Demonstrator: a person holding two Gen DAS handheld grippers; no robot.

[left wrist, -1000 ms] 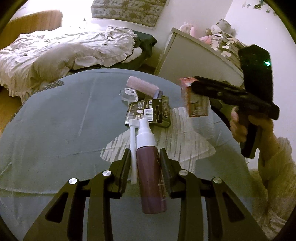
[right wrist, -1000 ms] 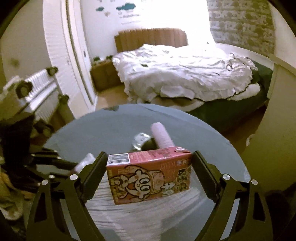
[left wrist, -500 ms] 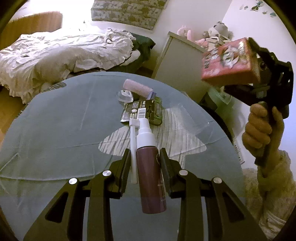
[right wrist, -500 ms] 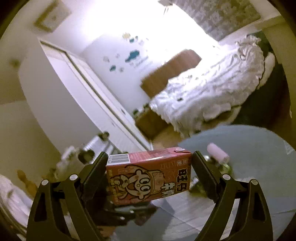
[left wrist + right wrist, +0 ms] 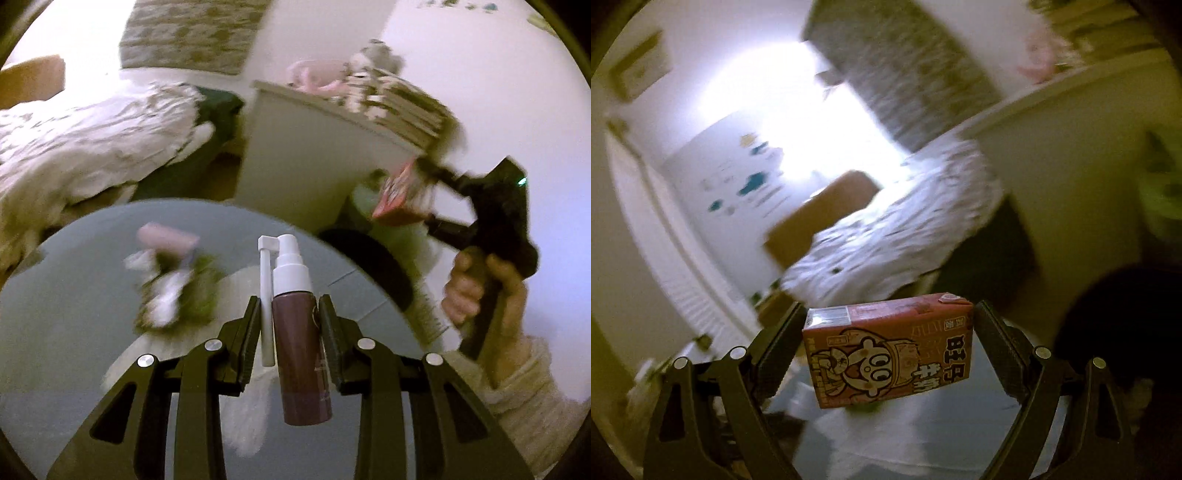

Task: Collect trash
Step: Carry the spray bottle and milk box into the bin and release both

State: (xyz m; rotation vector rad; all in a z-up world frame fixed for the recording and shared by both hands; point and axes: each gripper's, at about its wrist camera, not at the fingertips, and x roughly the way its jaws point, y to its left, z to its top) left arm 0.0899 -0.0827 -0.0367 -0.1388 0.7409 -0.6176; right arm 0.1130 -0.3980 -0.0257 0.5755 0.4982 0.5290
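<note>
- Left gripper (image 5: 290, 325): clamped on spray bottle (image 5: 301, 343), long axis along fingers, nozzle forward, above table (image 5: 74, 295).
- Right gripper (image 5: 888, 350): clamped endwise on drink carton (image 5: 888, 349), long axis crosswise, off table's right edge, near dark bin (image 5: 369, 258).

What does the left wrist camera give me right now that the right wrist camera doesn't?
Only the left wrist view: the left gripper shut on the spray bottle, blurred litter on the round table, and the hand holding the right gripper.

Only the right wrist view: the carton's printed cartoon face, sharp, and the right gripper clamping the carton's two ends.

Both: the red drink carton, the rumpled bed, and the white cabinet.
</note>
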